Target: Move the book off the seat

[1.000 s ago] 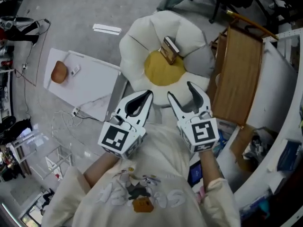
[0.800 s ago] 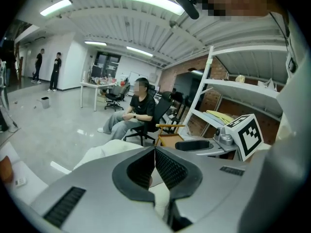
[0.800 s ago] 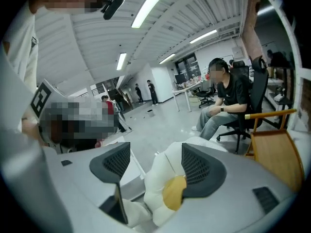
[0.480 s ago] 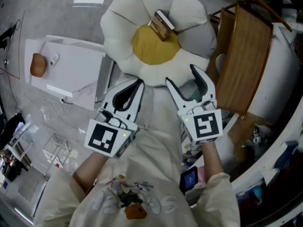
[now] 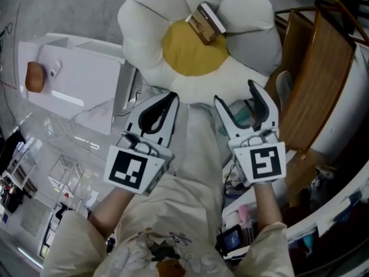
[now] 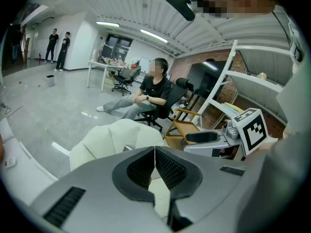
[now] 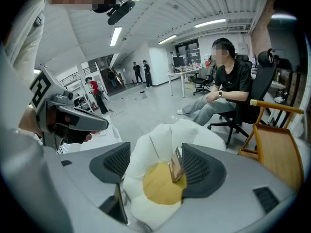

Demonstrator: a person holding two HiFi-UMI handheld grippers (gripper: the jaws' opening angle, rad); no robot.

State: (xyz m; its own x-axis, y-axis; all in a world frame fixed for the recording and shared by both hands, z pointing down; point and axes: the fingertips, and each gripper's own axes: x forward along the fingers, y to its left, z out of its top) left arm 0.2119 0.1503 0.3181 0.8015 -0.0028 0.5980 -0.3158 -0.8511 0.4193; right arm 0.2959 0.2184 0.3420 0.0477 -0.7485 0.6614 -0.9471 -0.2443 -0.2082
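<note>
A small brown book (image 5: 206, 22) stands tilted on the flower-shaped seat (image 5: 144, 27), at the far edge of its yellow centre where the white petals begin. Both grippers hover side by side short of the seat's near edge, apart from the book. My left gripper (image 5: 171, 97) is shut, its pads meeting with nothing between them (image 6: 155, 149). My right gripper (image 5: 235, 93) stands open and empty. In the right gripper view the book (image 7: 176, 165) shows between its spread jaws (image 7: 155, 164), well beyond them. The seat (image 6: 112, 140) fills the left gripper view below the jaws.
A wooden chair (image 5: 314, 79) stands close on the seat's right. A low white table (image 5: 86, 91) lies left with a brown lump (image 5: 34, 77) on it. A person (image 7: 223, 81) sits on an office chair beyond the seat. Cables and clutter lie near my feet.
Both grippers have come forward toward the seat's near edge. The right jaws have spread a little wider. The left stays shut.
</note>
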